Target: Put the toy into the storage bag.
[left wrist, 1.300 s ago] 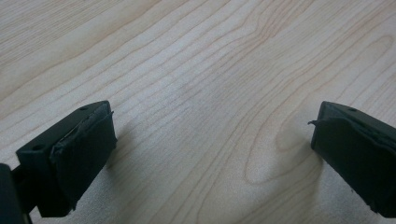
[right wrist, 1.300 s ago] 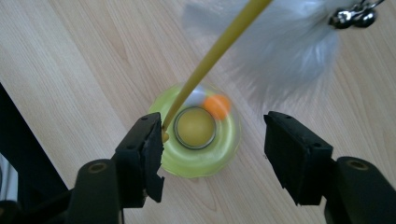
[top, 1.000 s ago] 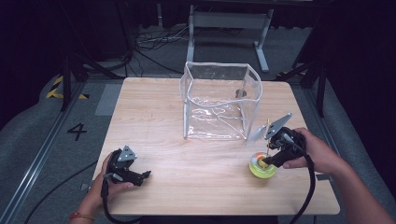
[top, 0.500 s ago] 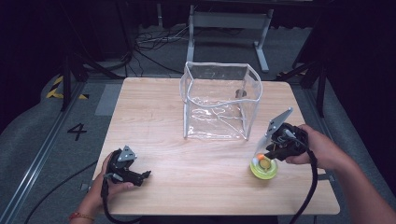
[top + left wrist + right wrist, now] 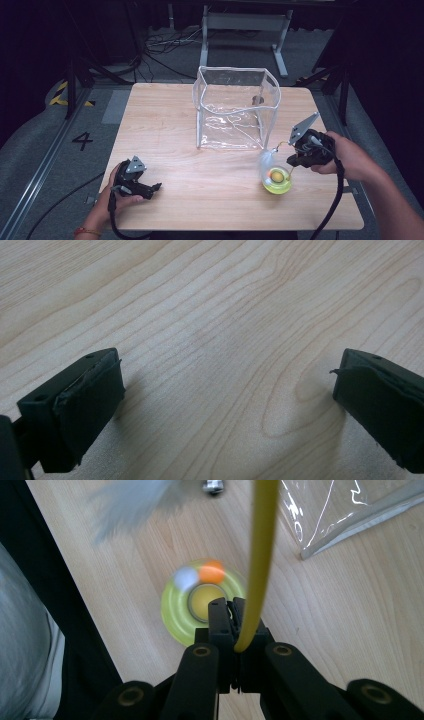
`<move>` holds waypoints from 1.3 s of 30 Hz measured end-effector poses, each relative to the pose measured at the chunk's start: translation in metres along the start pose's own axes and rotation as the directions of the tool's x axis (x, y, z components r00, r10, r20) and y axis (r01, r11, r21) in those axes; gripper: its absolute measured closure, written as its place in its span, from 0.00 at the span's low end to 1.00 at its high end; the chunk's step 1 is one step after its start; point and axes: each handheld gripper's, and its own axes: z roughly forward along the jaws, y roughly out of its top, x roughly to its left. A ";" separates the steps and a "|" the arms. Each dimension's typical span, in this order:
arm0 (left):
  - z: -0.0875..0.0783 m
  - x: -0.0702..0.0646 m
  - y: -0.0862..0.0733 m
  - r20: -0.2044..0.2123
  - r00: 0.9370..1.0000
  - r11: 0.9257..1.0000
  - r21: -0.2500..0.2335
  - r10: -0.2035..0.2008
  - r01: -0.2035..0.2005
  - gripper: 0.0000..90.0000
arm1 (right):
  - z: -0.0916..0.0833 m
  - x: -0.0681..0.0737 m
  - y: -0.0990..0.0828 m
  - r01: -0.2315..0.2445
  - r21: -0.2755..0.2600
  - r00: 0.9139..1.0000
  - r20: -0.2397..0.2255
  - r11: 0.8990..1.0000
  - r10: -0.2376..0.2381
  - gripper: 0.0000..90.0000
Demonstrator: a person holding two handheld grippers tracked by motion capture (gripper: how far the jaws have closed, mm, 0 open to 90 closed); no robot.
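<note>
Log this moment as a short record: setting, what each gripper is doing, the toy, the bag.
setting: wooden table, person holding a gripper in each hand
right gripper: jaws have just been closing, now shut on the yellow stem of the toy
toy: yellow-green round base with an orange ball and a white feather on the stem, near the table's right front
left gripper: open, nothing between the jaws, low over bare wood
bag: clear, upright, open at the top, behind the toy

Digit "4" (image 5: 82, 141) marked on grey floor (image 5: 45, 165), left of table (image 5: 165, 125).
</note>
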 end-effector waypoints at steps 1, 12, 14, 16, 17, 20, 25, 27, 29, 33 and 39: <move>0.000 0.000 0.000 0.000 1.000 1.000 0.000 0.000 0.000 0.00 | -0.002 -0.001 0.000 0.001 0.001 1.000 0.006 1.000 -0.001 0.98; 0.000 0.000 0.000 0.000 1.000 1.000 0.000 0.000 0.000 0.00 | -0.018 -0.010 0.001 0.007 0.015 0.998 0.059 1.000 -0.008 0.98; 0.000 0.000 0.000 0.000 1.000 1.000 0.000 0.000 0.000 0.00 | -0.023 -0.015 0.001 -0.002 0.011 0.998 0.066 1.000 0.002 0.98; 0.000 0.000 0.000 0.000 1.000 1.000 0.000 0.000 0.000 0.00 | -0.030 -0.021 0.002 -0.013 0.011 0.997 0.078 1.000 0.013 0.98; 0.000 0.000 0.000 0.000 1.000 1.000 0.000 0.000 0.000 0.00 | -0.030 -0.021 0.002 -0.013 0.011 0.997 0.078 1.000 0.013 0.98; 0.000 0.000 0.000 -0.001 1.000 1.000 0.000 0.000 0.000 0.00 | -0.036 -0.028 0.004 -0.037 0.008 0.995 0.095 0.999 0.036 0.98; 0.000 0.000 0.000 0.000 1.000 1.000 0.000 0.000 0.000 0.00 | -0.045 -0.043 0.006 -0.074 0.002 0.989 0.127 0.997 0.073 0.98; 0.000 0.000 0.000 -0.001 1.000 1.000 0.000 0.000 0.000 0.00 | -0.048 -0.046 0.006 -0.078 0.002 0.988 0.136 0.997 0.077 0.98; 0.000 0.000 0.000 -0.001 1.000 1.000 0.000 0.000 0.000 0.00 | -0.052 -0.055 0.008 -0.096 0.000 0.985 0.146 0.995 0.095 0.98; 0.000 0.000 0.000 -0.001 1.000 1.000 0.001 0.000 0.000 0.00 | -0.060 -0.069 0.012 -0.121 -0.001 0.978 0.174 0.993 0.119 0.98; 0.000 0.000 0.000 -0.001 1.000 1.000 0.001 0.000 0.000 0.00 | -0.077 -0.084 0.016 -0.158 -0.031 0.964 0.212 0.987 0.160 0.98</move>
